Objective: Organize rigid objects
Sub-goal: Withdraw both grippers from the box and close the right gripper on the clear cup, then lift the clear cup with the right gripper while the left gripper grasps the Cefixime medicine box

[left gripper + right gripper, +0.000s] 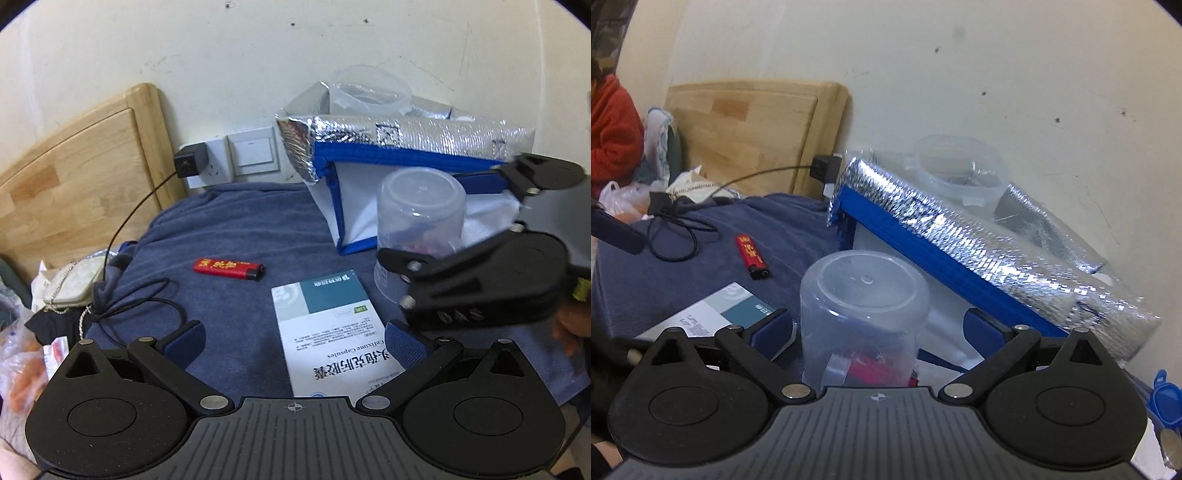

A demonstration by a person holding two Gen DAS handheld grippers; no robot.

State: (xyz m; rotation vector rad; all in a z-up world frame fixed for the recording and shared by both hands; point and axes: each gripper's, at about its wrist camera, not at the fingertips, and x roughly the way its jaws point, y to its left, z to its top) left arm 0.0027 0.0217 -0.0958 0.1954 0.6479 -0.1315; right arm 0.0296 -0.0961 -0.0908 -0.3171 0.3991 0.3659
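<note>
An upturned clear plastic cup [862,314] stands on the blue towel with something red under it; it also shows in the left wrist view [419,225]. My right gripper [879,332] is open, with its jaws on either side of the cup and a gap on each side. My left gripper [295,343] is open over a white and teal medicine box [332,332]. A red lighter [229,268] lies to the left on the towel; it also shows in the right wrist view [751,256].
A silver insulated bag with blue trim [399,147] stands open at the back against the wall, a clear container [369,92] in it. A black cable [140,295] and charger [190,160] lie left. A wooden headboard [74,177] and clutter are at far left.
</note>
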